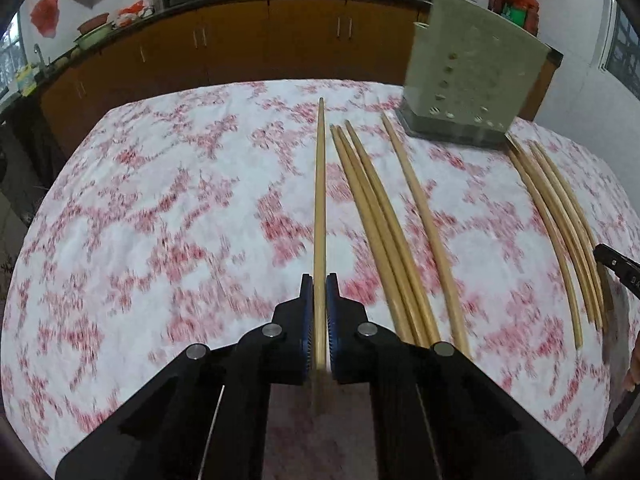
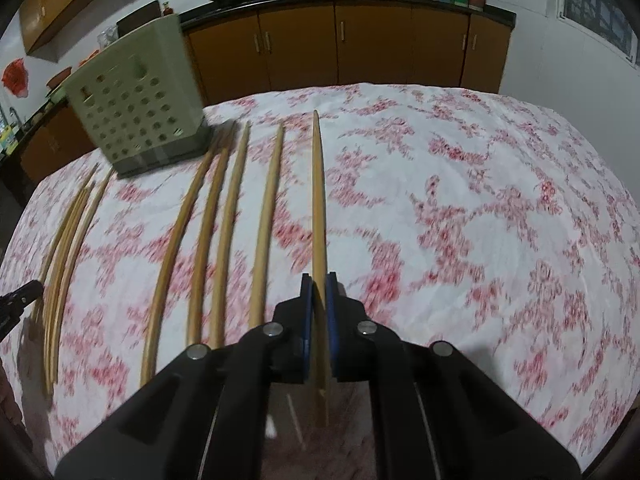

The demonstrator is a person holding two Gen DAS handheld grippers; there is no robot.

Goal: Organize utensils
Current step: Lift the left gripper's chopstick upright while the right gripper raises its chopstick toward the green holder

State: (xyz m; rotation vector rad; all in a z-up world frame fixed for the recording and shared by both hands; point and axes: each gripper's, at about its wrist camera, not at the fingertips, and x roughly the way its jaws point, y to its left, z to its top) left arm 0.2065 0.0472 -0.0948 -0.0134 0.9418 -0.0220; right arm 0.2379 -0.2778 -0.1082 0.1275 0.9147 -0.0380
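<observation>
My left gripper (image 1: 319,280) is shut on a bamboo chopstick (image 1: 320,200) that points straight ahead over the table. My right gripper (image 2: 319,280) is shut on another chopstick (image 2: 318,200), also pointing ahead. Several loose chopsticks (image 1: 380,224) lie on the cloth right of the left gripper, and more lie (image 1: 560,220) further right. In the right wrist view several chopsticks (image 2: 224,224) lie left of my gripper, with another bundle (image 2: 68,240) at far left. A pale green perforated utensil holder (image 1: 472,76) stands at the far side; it also shows in the right wrist view (image 2: 136,108).
The table carries a white cloth with red flowers (image 1: 180,200). Brown kitchen cabinets (image 1: 240,48) with a dark counter, pans and jars run behind it. The other gripper's tip (image 1: 618,268) shows at the right edge, and at the left edge in the right wrist view (image 2: 20,300).
</observation>
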